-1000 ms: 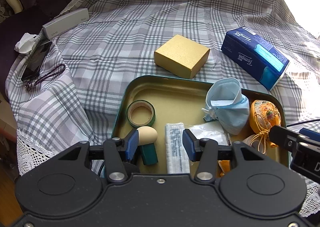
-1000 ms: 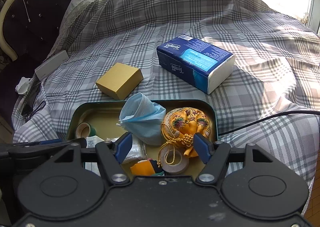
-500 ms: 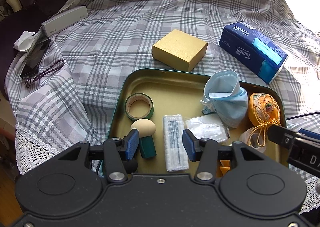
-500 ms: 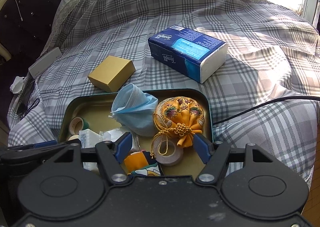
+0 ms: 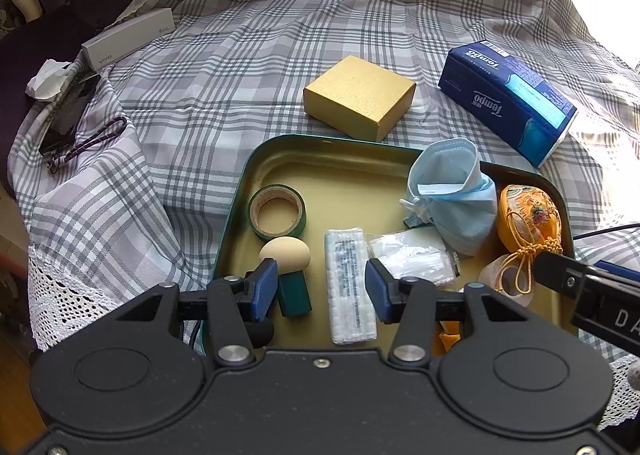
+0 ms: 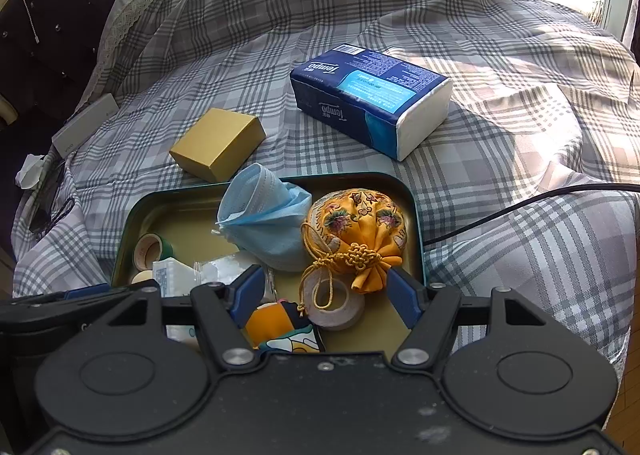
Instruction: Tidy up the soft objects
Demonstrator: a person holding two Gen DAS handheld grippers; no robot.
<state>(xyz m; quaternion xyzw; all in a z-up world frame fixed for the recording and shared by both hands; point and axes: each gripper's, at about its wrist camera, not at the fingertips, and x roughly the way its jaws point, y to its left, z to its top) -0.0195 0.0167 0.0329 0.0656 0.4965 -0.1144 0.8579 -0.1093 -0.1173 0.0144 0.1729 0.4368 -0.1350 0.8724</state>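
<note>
A: What differs from a second back?

B: Both cameras sit higher and further from the tray [image 5: 236, 211] now; more of the plaid cloth [image 5: 248, 67] shows behind it, and the white packet [image 5: 349, 287] lies in full between the fingers of the left gripper [image 5: 321, 291]; nothing in the tray has shifted.

A: And the grippers?

B: Both spread wide and empty; the right gripper [image 6: 326, 297] hangs over the near edge of the tray, above the pale tape roll [image 6: 334, 303].

A: Where are the soft things?

B: In the tray: the blue face mask [image 6: 262, 223] leans against the orange drawstring pouch [image 6: 360, 231], with a small patterned pouch [image 6: 280, 329] at the near edge; the tissue pack [image 6: 370, 97] and gold box [image 6: 218, 143] lie on the cloth beyond.

A: So what does that tell us?

B: Little; a pull-back with empty grippers fits a pause before a pick or a retreat after a placing; I cannot say which.
</note>
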